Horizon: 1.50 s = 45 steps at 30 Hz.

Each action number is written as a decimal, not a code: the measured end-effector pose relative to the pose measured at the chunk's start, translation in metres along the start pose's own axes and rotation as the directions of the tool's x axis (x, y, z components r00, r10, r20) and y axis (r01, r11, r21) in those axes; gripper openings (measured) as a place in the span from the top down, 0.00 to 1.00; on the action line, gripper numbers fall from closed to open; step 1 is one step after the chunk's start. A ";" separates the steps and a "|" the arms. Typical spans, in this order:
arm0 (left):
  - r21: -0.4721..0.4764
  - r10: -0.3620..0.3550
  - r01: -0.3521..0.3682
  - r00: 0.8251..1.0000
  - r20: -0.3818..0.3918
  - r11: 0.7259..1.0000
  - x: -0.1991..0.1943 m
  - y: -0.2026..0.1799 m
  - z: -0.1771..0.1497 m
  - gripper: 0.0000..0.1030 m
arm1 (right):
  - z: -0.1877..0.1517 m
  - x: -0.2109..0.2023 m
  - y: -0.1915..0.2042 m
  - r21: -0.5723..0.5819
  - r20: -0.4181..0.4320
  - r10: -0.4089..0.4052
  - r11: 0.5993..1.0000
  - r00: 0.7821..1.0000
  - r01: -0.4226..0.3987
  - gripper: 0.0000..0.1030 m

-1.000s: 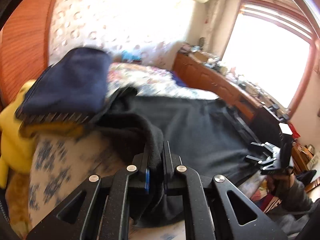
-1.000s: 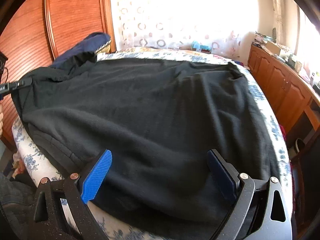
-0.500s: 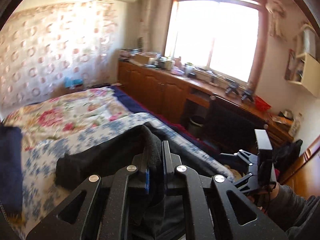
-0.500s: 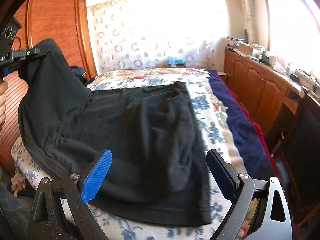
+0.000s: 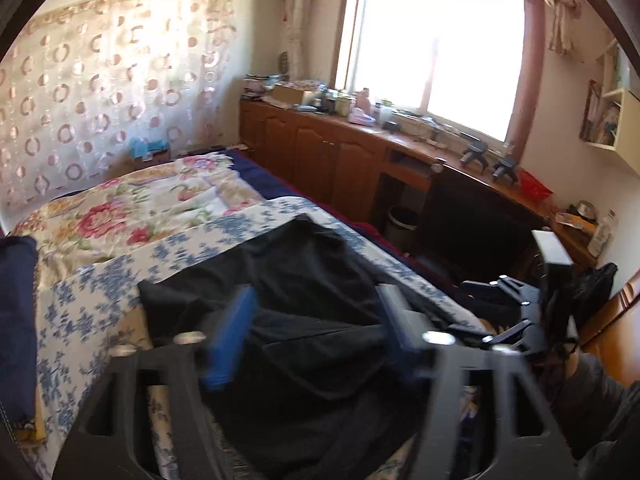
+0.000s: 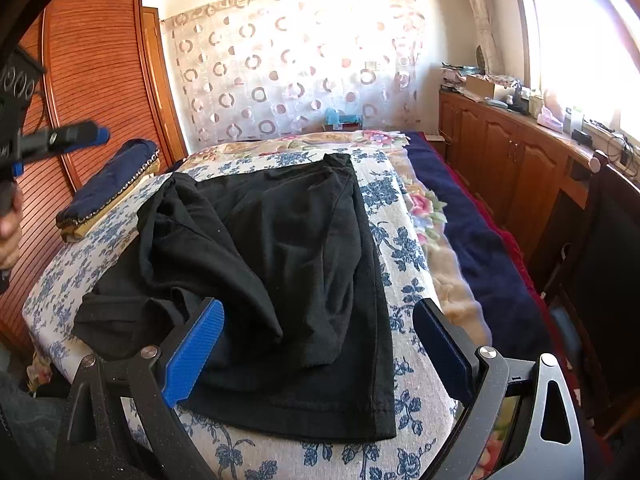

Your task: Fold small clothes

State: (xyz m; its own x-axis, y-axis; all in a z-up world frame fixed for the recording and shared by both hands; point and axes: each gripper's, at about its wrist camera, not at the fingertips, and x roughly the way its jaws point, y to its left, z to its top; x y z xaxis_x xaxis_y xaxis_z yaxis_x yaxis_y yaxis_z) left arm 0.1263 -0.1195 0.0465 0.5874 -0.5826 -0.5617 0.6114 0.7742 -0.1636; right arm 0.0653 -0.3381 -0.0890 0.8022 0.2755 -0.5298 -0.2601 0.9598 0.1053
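Both claws gaped wide, gripping nothing. The left gripper [image 5: 316, 344] hovered above the black shirt [image 6: 280, 272]. The right gripper [image 6: 320, 344] straddled its near hem.

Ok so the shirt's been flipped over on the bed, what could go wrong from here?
The black shirt lies bunched where the folded-over part landed, so wrinkles may get pressed into the next fold. Its near hem sits by the edge of the floral bedspread and could slide off if tugged. Both the left gripper and the right gripper are open, so nothing pins the cloth.
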 end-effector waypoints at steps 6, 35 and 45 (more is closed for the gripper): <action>-0.056 0.090 -0.092 0.996 -0.026 0.994 0.003 0.045 -0.022 0.23 | 0.022 0.007 0.011 -0.049 0.006 0.014 0.999 1.000 -0.013 0.07; -0.126 0.228 -0.244 0.965 -0.127 0.962 0.011 0.167 -0.046 0.22 | 0.133 0.178 0.132 -0.175 -0.298 0.320 0.908 0.900 -0.381 0.54; -0.139 0.188 -0.213 0.967 -0.169 0.967 0.035 0.182 -0.041 0.23 | 0.154 0.203 0.126 -0.151 -0.340 0.372 0.885 0.864 -0.441 0.95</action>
State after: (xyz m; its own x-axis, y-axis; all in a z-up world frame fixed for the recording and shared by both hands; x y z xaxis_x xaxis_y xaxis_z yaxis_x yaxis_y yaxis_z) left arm 0.2362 0.0109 -0.0365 0.5938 -0.3759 -0.7114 0.3928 0.9071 -0.1514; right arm 0.2780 -0.1527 -0.0532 0.4133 0.5767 -0.7047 -0.6647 0.7200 0.1994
